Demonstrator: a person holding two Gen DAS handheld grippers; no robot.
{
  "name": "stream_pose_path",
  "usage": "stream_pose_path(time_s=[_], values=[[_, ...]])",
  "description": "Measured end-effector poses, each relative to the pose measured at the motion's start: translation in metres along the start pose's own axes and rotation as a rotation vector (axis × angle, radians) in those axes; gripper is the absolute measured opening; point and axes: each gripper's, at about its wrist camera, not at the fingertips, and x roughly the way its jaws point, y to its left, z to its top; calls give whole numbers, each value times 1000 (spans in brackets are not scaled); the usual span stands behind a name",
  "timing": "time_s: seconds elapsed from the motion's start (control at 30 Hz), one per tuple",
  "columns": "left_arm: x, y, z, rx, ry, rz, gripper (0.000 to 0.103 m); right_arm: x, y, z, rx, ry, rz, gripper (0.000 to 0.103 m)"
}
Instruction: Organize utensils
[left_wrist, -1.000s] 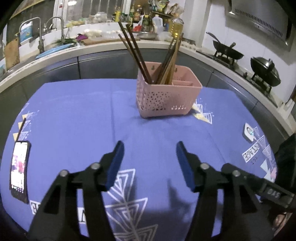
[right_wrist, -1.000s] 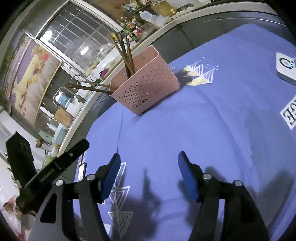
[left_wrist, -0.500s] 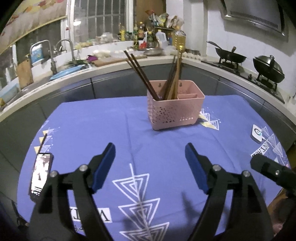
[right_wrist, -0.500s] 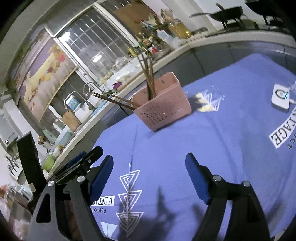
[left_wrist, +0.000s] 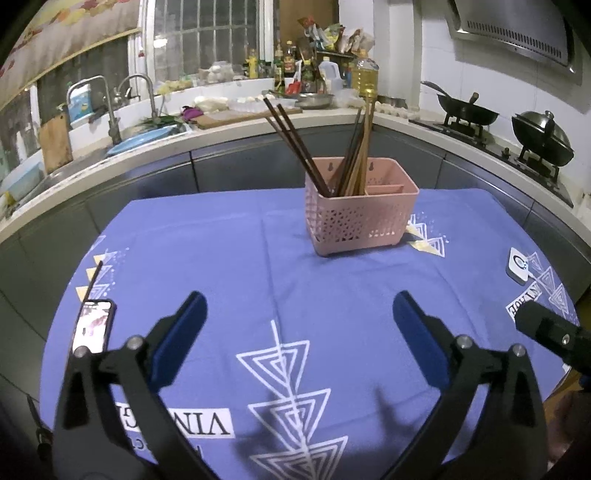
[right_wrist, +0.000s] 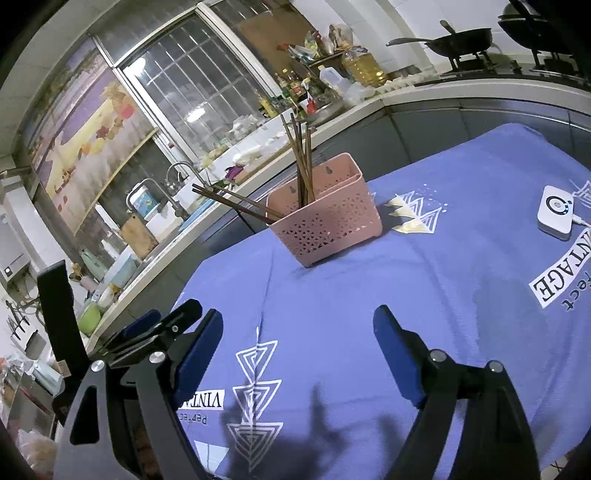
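A pink perforated basket (left_wrist: 360, 221) (right_wrist: 328, 225) stands at the far middle of the blue tablecloth (left_wrist: 229, 266). Several dark and wooden chopsticks (left_wrist: 295, 144) (right_wrist: 301, 158) stand in its left compartment, some leaning out to the left. A single dark chopstick (left_wrist: 94, 277) lies on the cloth at the far left. My left gripper (left_wrist: 299, 301) hovers over the near part of the cloth, its jaws opening, with nothing between them. To its right, my right gripper (right_wrist: 299, 315) is open and empty too, well short of the basket.
A lit phone (left_wrist: 92, 326) lies at the left edge of the cloth. A small white device (left_wrist: 521, 266) (right_wrist: 556, 218) with a cable sits at the right. Behind the table runs a kitchen counter with a sink (left_wrist: 122, 144), bottles and woks (left_wrist: 467, 110).
Both grippers have spread their jaws wider. Both have lifted and drawn back from the basket, so it looks smaller and more of the cloth and kitchen shows.
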Motion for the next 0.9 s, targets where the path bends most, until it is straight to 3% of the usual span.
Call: stream_pose_path(time_s=[0.17,0.53,0.9], values=[[-1,2,0,-7,11,-8,97,0,-1,0,-3,0,-1,83],[-15,7,7,-10,-59,113,97,-7,8,2,-53,-53,-57,87],[-8,7,7,4,-3,141,97,-9,19,4,-153,-77,-157,87]])
